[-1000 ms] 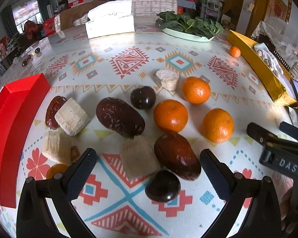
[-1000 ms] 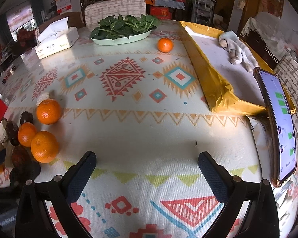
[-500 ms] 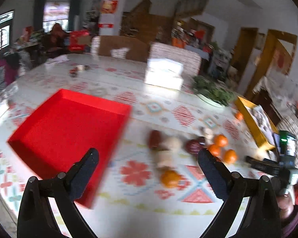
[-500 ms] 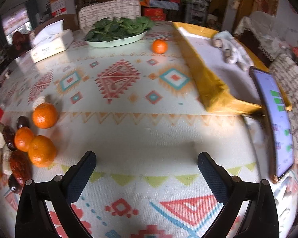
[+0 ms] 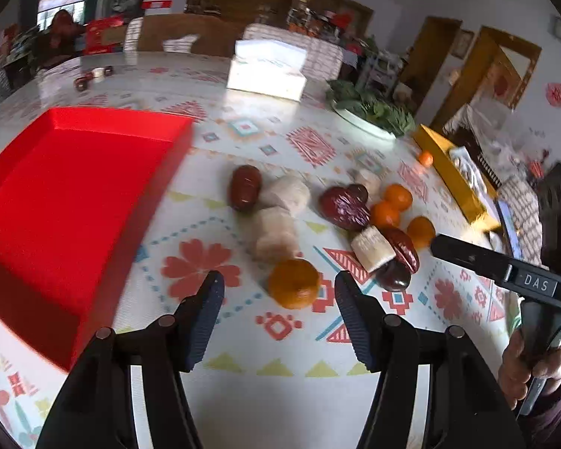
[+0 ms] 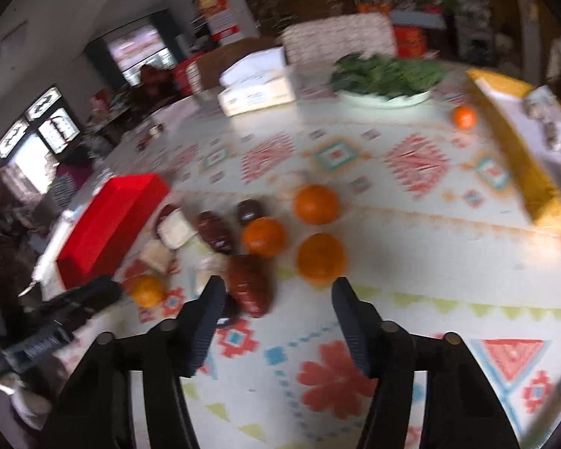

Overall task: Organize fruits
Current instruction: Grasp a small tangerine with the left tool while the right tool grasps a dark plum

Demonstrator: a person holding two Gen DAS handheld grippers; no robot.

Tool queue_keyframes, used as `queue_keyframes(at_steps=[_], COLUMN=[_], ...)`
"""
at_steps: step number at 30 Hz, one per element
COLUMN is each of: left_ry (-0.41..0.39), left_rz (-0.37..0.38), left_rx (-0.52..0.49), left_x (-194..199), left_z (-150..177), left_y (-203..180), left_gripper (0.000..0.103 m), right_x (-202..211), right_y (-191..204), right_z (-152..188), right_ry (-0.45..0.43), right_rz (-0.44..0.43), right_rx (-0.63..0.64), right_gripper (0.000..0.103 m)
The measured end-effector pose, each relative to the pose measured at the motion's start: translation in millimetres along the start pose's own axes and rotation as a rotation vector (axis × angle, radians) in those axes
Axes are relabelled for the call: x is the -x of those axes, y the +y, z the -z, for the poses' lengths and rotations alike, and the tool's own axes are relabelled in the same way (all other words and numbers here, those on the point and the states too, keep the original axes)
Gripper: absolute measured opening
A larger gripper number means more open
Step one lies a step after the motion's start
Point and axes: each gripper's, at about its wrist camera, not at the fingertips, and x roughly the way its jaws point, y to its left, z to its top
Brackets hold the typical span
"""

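I'm lining the left claw (image 5: 278, 301) up on the nearest orange (image 5: 293, 283), which is sitting on the bench (image 5: 280, 370) just ahead of the tips, slightly right of centre between them. To do this well I'm judging I need to nudge right a touch, drop low so the pads (image 5: 205, 318) bracket the fruit at its widest, and close gently, since it'll roll and the pale blocks (image 5: 275, 232) and red date (image 5: 245, 188) are sitting close behind it. Left claw is spread wide, gripping nothing and not touching the fruit. The red tray (image 5: 67, 202), empty, is lying to the left of the pile, probably the drop target. Right claw (image 6: 276, 318) is also released and empty, hovering over the bench with a dark date (image 6: 248, 285) just past its left finger and another orange (image 6: 321, 260) ahead near the right one; no contact with either. Two more oranges (image 6: 315, 204) are sitting further back, and a stray one (image 6: 463, 117) beside the yellow box (image 6: 520, 157). Right view is blurring, so I'm not trusting fine gaps there.
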Motion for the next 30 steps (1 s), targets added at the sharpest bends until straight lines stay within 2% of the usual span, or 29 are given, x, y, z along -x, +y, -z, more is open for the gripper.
queue_keyframes(at_steps=[5,9,10,11,12,15,17,19,22,26,30], left_ry=[0.038,0.043,0.045,0.046,0.051,0.047,0.052,0.05,0.039,0.017,-0.018], left_rz=[-0.005,-0.027,-0.039,-0.05,-0.036,-0.049,-0.027,-0.028,-0.035,-0.039,-0.042], left_rx=[0.003,-0.024,-0.041,-0.067,-0.082,-0.108,-0.101,-0.095,-0.085,-0.064,-0.045], left_x=[-18.6,-24.2,-25.5,-27.2,-28.0,-28.1,-27.0,-24.2,-18.3,-8.0,9.9], left_z=[-2.7,-3.0,-2.8,-2.2,-1.9,-0.6,0.3,1.5,4.3,6.5,7.6], left_y=[-2.2,-4.5,-7.4,-12.1,-14.9,-19.5,-17.3,-14.5,-9.3,-2.6,7.5], left_gripper=[0.061,0.061,0.055,0.038,0.031,0.031,0.031,0.031,0.031,0.031,0.031], right_x=[-18.3,-29.8,-32.5,-33.0,-34.4,-37.4,-38.2,-37.3,-32.6,-35.7,-38.5], right_y=[11.1,21.6,23.5,23.2,23.4,20.2,17.0,15.6,15.7,23.7,22.8], right_z=[-0.4,-2.4,-2.2,-2.5,-3.3,-4.4,-2.1,2.0,5.6,-1.3,-2.6], right_ry=[0.028,0.046,0.051,0.05,0.053,0.076,0.103,0.109,0.094,0.082,0.089], right_rz=[-0.014,0.024,0.022,0.012,0.006,-0.037,-0.101,-0.116,-0.091,-0.01,-0.024], right_rx=[0.039,0.094,0.102,0.1,0.098,0.076,0.051,0.041,0.038,0.058,0.023], right_gripper=[0.062,0.062,0.062,0.062,0.062,0.061,0.053,0.047,0.047,0.047,0.043])
